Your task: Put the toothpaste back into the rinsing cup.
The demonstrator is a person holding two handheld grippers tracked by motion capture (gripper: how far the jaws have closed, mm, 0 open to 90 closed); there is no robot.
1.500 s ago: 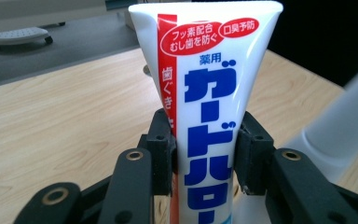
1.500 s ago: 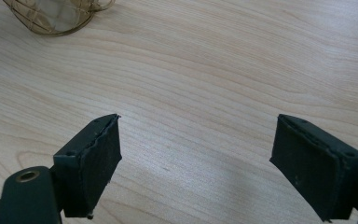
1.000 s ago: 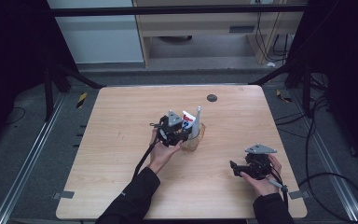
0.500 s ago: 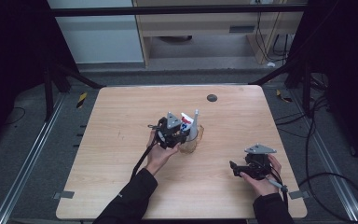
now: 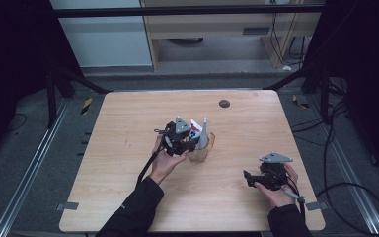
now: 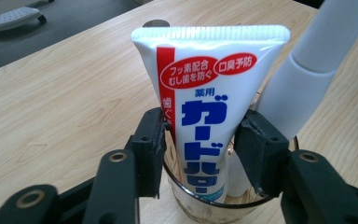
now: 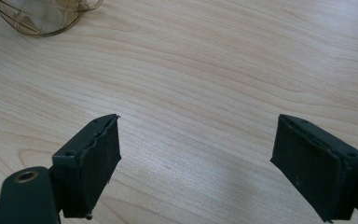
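A white toothpaste tube [image 6: 205, 107] with red and blue print stands upright in a clear glass cup [image 6: 200, 207]. A white handle [image 6: 298, 84] leans in the cup beside it. My left gripper [image 6: 200, 135] straddles the tube just above the rim. Its jaws have just been opening, with the tube between them and the pads at its edges, not squeezing it. In the high view the tube [image 5: 196, 129] and cup [image 5: 201, 152] sit mid-table with the left gripper [image 5: 192, 142] against them. My right gripper [image 5: 248, 178] rests near the front right, jaws wide apart [image 7: 196, 144] over bare wood.
A small dark round disc [image 5: 224, 103] lies near the table's [image 5: 128, 197] far edge. The cup's base [image 7: 42, 18] shows at the top left of the right gripper view. Metal rails run along the floor on both sides, and cables trail at the right.
The left hand has shifted only slightly at the cup, and the tube stays upright in it. The right hand and its gripper have not moved.
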